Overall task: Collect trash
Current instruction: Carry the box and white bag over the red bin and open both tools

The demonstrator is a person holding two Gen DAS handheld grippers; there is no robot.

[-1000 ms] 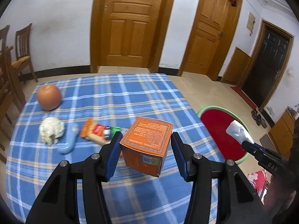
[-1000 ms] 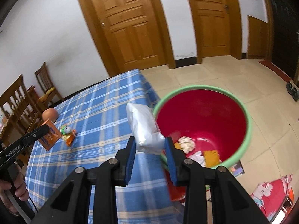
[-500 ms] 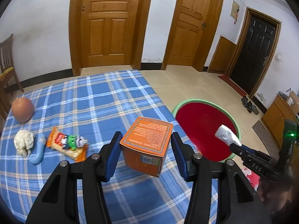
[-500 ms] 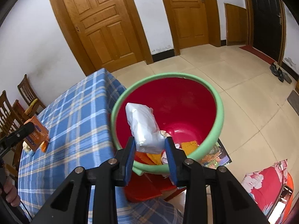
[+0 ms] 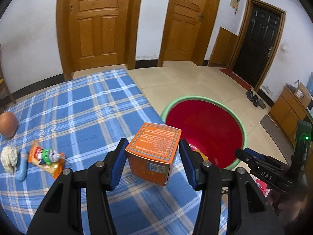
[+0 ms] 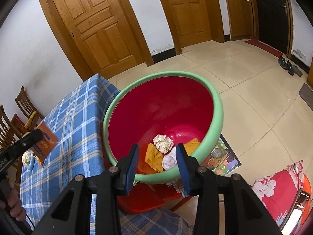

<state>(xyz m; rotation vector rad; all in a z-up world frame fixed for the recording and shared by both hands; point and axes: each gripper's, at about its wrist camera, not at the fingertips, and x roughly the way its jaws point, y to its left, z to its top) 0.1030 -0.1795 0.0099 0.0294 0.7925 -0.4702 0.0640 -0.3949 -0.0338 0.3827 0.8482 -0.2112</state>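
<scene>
My left gripper (image 5: 152, 161) is shut on an orange box (image 5: 154, 152) and holds it above the blue plaid table's right edge, beside the red basin with a green rim (image 5: 242, 131). My right gripper (image 6: 158, 164) is open and empty, just above the near rim of the basin (image 6: 217, 113). Inside the basin lie a crumpled white paper (image 6: 163, 143), orange mesh pieces (image 6: 153, 157) and a whitish wrapper (image 6: 169, 159). On the table remain a snack packet (image 5: 46, 157), a white paper wad (image 5: 8, 156) and a blue tube (image 5: 22, 167). The right gripper also shows in the left wrist view (image 5: 246, 155).
An orange-brown ball (image 5: 7, 124) sits at the table's left. Wooden chairs (image 6: 21, 113) stand behind the table. A red stool (image 6: 140, 201) supports the basin. Books (image 6: 221, 159) and a red cushion (image 6: 277, 188) lie on the tiled floor. Shoes (image 6: 287, 65) sit by the dark door.
The right gripper has opened over the basin and the silver-white wrapper it held has left its jaws. The left gripper has carried the orange box right, closer to the basin.
</scene>
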